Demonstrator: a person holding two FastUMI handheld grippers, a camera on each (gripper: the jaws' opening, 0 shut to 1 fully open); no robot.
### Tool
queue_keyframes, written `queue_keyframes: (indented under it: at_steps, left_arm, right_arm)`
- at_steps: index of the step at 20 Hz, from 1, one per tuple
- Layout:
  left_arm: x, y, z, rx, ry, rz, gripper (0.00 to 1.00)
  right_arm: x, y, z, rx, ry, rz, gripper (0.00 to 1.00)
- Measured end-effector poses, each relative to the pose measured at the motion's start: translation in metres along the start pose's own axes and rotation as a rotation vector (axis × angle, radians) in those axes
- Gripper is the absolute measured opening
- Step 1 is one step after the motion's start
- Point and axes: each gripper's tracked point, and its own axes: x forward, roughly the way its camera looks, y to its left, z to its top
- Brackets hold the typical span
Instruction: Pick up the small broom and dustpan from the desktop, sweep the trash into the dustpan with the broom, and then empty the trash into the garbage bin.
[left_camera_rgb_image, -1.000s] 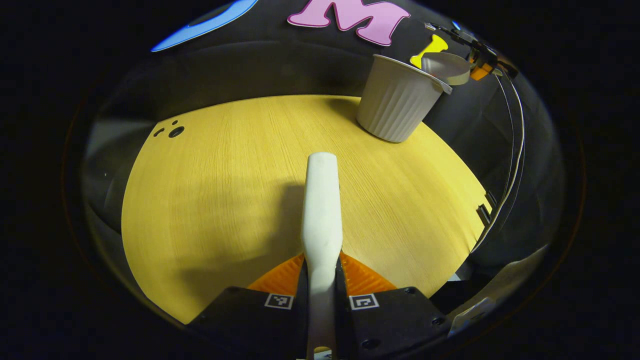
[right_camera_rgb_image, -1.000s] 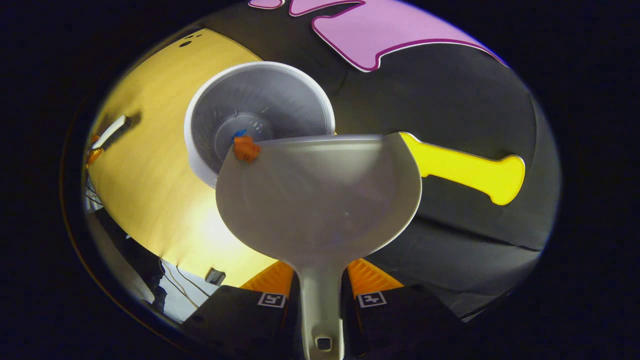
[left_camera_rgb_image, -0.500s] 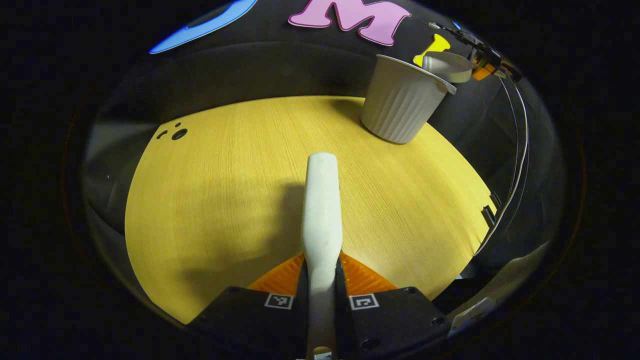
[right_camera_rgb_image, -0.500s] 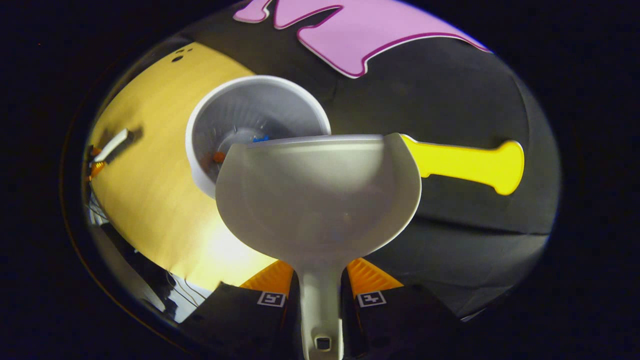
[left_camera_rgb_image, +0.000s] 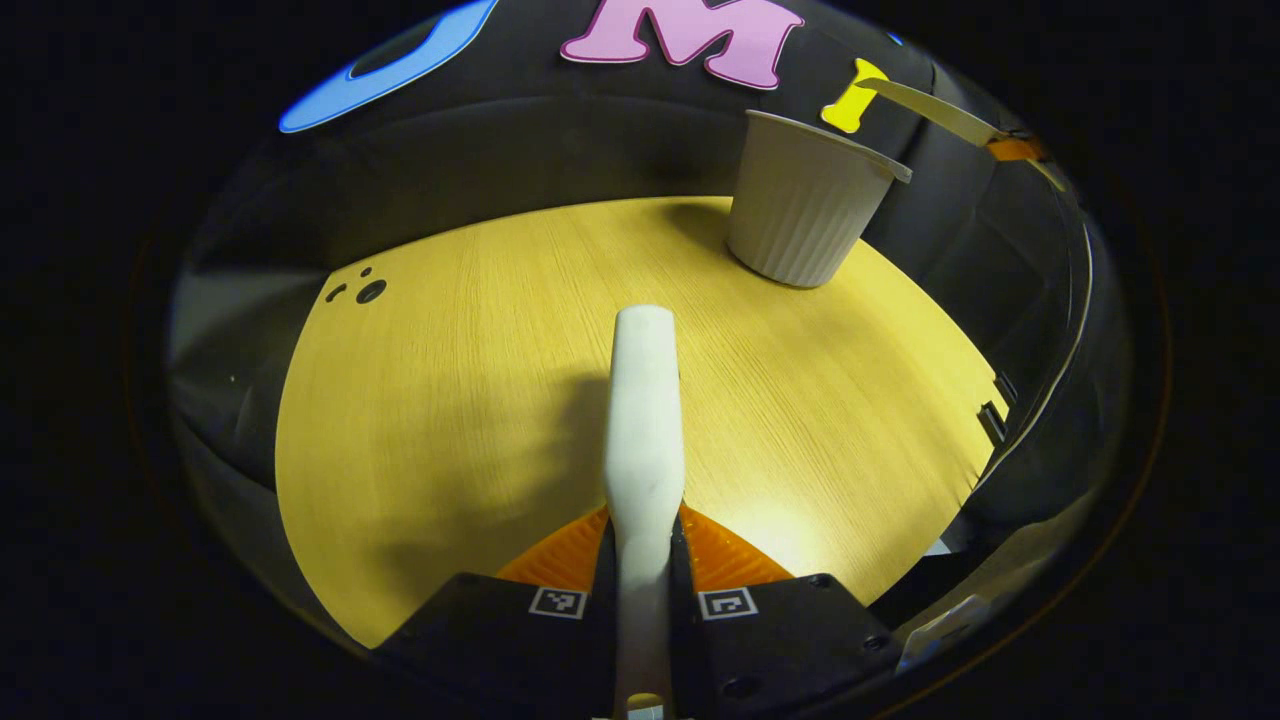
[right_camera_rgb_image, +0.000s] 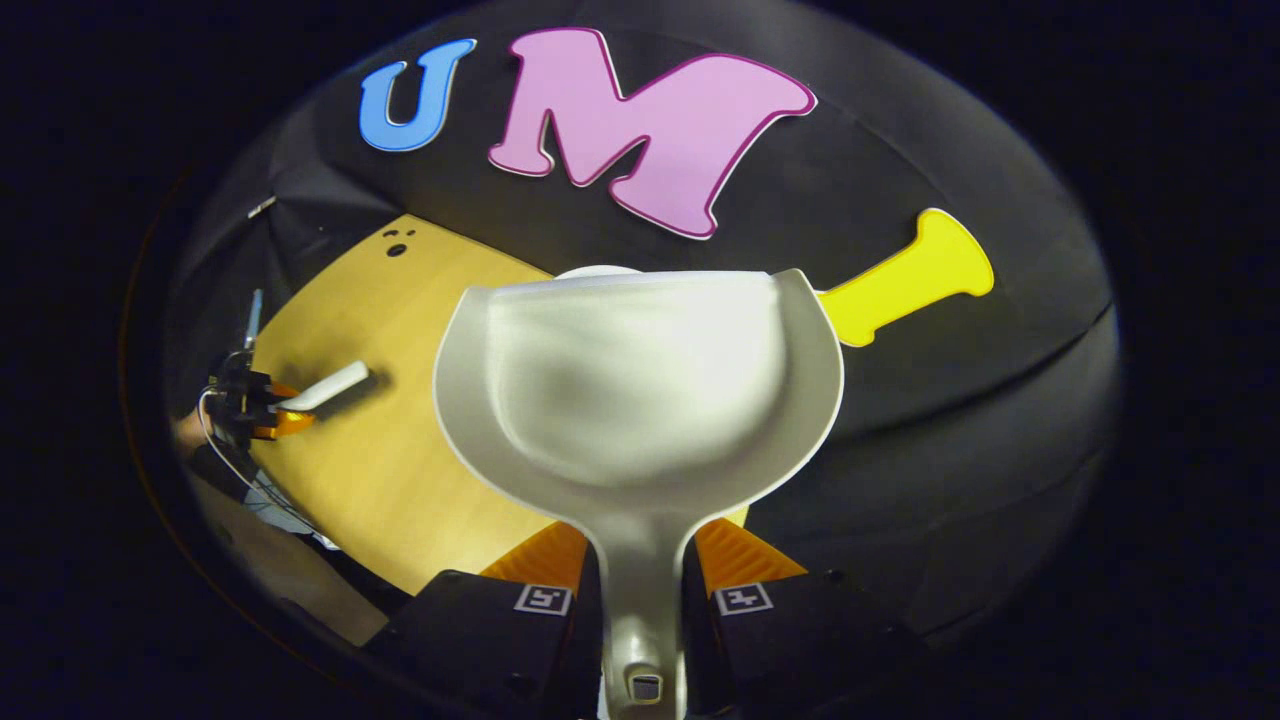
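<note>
**Dustpan and broom both gripped**

The dustpan sits clamped by its handle in the right claw, hiding most of the bin beyond. The left claw grips the broom above the worktop; the left gripper view shows the bin ahead, to the right.

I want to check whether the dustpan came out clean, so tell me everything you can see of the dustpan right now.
The dustpan is a pale, smooth scoop that looks like plastic, with a rounded pan, raised side walls, a straight front lip and a narrow handle. The right gripper is shut on that handle. The pan's inside looks bare, with no scraps visible. It is held in the air, with the bin just behind its lip. From the left gripper view it appears edge-on, above and beyond the bin.
</note>
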Motion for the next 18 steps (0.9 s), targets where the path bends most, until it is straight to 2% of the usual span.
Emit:
queue_keyframes:
  at_steps: [5,10,11,12,18]
  left_arm:
    - [-0.003,0.0,0.003,0.022,0.003,0.028,0.26]
    - [-0.002,-0.001,0.0,0.035,0.007,0.047,0.26]
    - [-0.002,-0.001,-0.001,0.035,0.009,0.049,0.26]
    - [-0.001,-0.001,-0.003,0.034,0.01,0.05,0.27]
    - [0.011,0.001,-0.013,0.031,0.023,0.078,0.27]
  right_arm:
    - [0.002,0.079,-0.055,0.04,0.005,0.107,0.37]
    - [0.042,0.159,-0.121,0.093,0.085,0.203,0.39]
    - [0.051,0.172,-0.131,0.096,0.098,0.214,0.35]
    - [0.061,0.18,-0.141,0.099,0.11,0.218,0.39]
    - [0.124,0.23,-0.178,0.141,0.174,0.226,0.37]
